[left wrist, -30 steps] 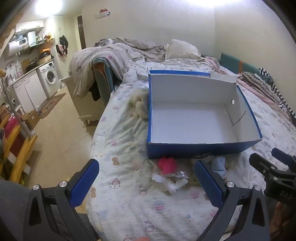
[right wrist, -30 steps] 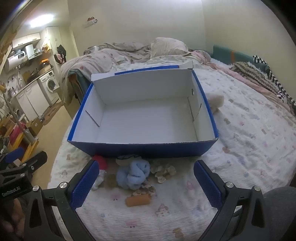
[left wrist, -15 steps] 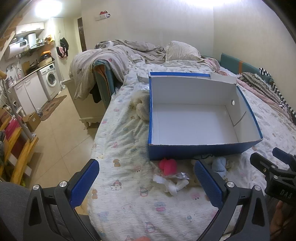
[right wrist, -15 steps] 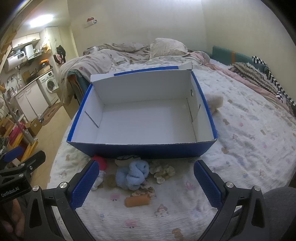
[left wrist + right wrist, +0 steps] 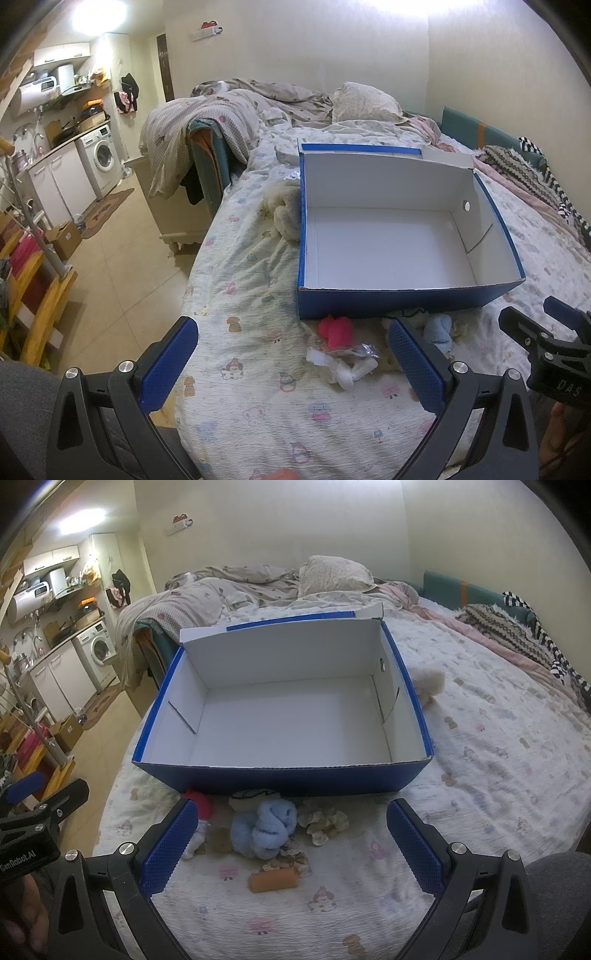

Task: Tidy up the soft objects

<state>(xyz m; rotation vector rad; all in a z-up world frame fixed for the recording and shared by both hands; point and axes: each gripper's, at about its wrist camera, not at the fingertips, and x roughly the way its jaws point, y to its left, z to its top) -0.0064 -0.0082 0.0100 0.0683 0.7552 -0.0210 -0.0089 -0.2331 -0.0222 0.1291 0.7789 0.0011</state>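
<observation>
An empty blue box with a white inside (image 5: 388, 306) (image 5: 288, 779) stands on the bed. Small soft things lie in front of it: a pink piece (image 5: 338, 332) (image 5: 199, 805), a white cloth (image 5: 343, 365), a light blue rolled towel (image 5: 264, 829) (image 5: 437, 328), a cream frilly piece (image 5: 323, 821) and an orange roll (image 5: 275, 880). My left gripper (image 5: 291, 365) is open and empty, short of the pink piece. My right gripper (image 5: 290, 847) is open and empty, over the blue towel.
A cream plush (image 5: 286, 214) lies at the box's left side, and another plush (image 5: 428, 681) at its right. Rumpled blankets and a pillow (image 5: 364, 101) are behind. The bed edge drops to the floor on the left (image 5: 122, 266), with a washing machine (image 5: 101, 160) beyond.
The left gripper has shifted a little left and back, so the box and the soft things sit further right in its view. The right gripper has barely moved.
</observation>
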